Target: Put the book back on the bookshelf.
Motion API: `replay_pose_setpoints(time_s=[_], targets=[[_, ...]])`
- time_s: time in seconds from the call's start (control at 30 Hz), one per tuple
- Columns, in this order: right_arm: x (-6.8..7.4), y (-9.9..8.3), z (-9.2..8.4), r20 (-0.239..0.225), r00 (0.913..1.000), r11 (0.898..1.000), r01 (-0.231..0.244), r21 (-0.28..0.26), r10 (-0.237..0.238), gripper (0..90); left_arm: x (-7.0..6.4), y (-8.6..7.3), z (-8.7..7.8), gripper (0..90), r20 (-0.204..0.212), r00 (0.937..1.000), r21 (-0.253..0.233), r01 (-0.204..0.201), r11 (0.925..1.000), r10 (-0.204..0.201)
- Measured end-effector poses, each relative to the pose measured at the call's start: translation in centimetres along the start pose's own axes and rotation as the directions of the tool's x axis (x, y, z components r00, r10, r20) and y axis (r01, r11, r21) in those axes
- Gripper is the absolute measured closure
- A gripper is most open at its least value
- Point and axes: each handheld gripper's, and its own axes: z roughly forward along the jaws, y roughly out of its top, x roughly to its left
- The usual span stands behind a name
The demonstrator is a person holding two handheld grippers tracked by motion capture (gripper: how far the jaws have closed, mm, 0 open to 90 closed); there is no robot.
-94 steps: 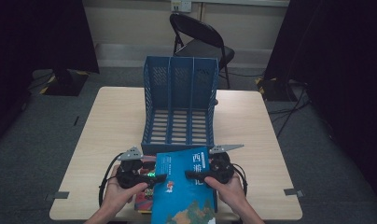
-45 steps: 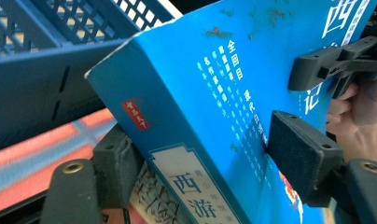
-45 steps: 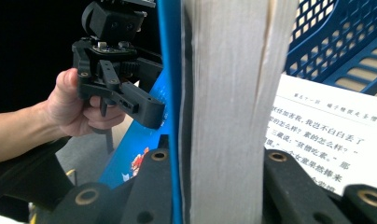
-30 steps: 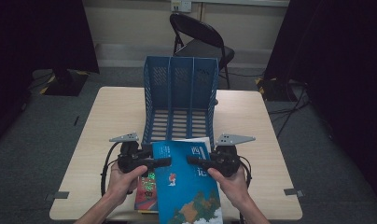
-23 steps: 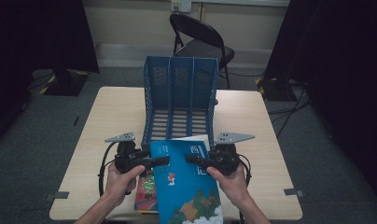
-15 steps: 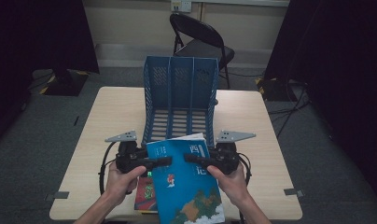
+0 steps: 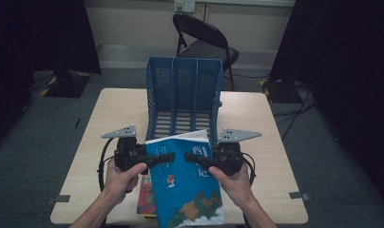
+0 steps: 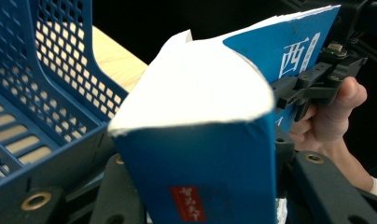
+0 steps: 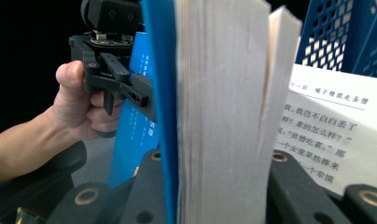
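A thick blue book (image 7: 185,190) hangs above the table's near edge, held from both sides, its far end tipped up toward the blue three-slot file rack (image 7: 183,90). My left gripper (image 7: 164,157) has just been closing and now clamps the book's spine (image 8: 200,140) between its jaws. On the other side, my right gripper (image 7: 192,158) is shut on the page edge (image 9: 219,93). Some pages splay loose there, showing a printed page (image 9: 326,121). In each gripper view the other gripper grips the far side: the right gripper (image 8: 317,84) and the left gripper (image 9: 116,79).
A red book (image 7: 146,197) lies on the wooden table (image 7: 114,109) under the lifted one. The rack stands mid-table with its open slots facing me. A black folding chair (image 7: 204,38) sits behind the table; dark curtains flank both sides.
Both hands have risen with the blue book, whose far end now tips higher toward the rack. The left gripper's jaws have drawn in on the spine.
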Motion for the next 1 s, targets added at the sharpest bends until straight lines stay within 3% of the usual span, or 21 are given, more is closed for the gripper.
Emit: replay_pose_setpoints(time_s=[0.2,0.3,0.5,0.57,0.7,0.77,0.83,1.0], targets=[[0.7,1.6,0.0,0.017,0.9988,0.998,0.047,-0.04,-0.046,74.8,-0.7,2.1,-0.9,57.4,-0.028,0.9983,-0.03,-0.052,0.9982,0.051],[0.7,2.4,0.1,0.023,0.9977,0.996,0.066,-0.06,-0.064,74.7,-1.3,3.1,-1.3,59.4,-0.053,0.9942,-0.039,-0.096,0.9946,0.094],[0.9,3.3,0.2,0.044,0.9905,0.983,0.135,-0.122,-0.13,74.5,-2.3,4.8,-1.8,59.8,-0.107,0.9718,-0.066,-0.218,0.9738,0.21],[0.9,3.3,0.3,0.042,0.9892,0.978,0.145,-0.149,-0.14,74.2,-2.6,4.6,-2.0,59.7,-0.122,0.9633,-0.068,-0.248,0.9663,0.239],[0.9,2.3,0.8,0.023,0.9865,0.976,0.163,-0.144,-0.162,73.1,-2.9,3.2,-2.2,58.8,-0.152,0.9493,-0.068,-0.288,0.9553,0.275],[1.0,1.9,0.9,0.014,0.987,0.976,0.161,-0.15,-0.16,70.9,-3.3,2.5,-2.4,58.1,-0.166,0.9493,-0.099,-0.285,0.9533,0.267],[1.2,1.8,0.8,0.012,0.9872,0.976,0.159,-0.148,-0.159,68.8,-3.7,2.0,-2.4,57.4,-0.185,0.9425,-0.113,-0.302,0.9465,0.279],[1.5,1.6,0.4,0.035,0.9837,0.974,0.18,-0.137,-0.176,64.2,-3.7,1.6,-2.4,57.9,-0.165,0.9414,-0.123,-0.316,0.9409,0.294]])
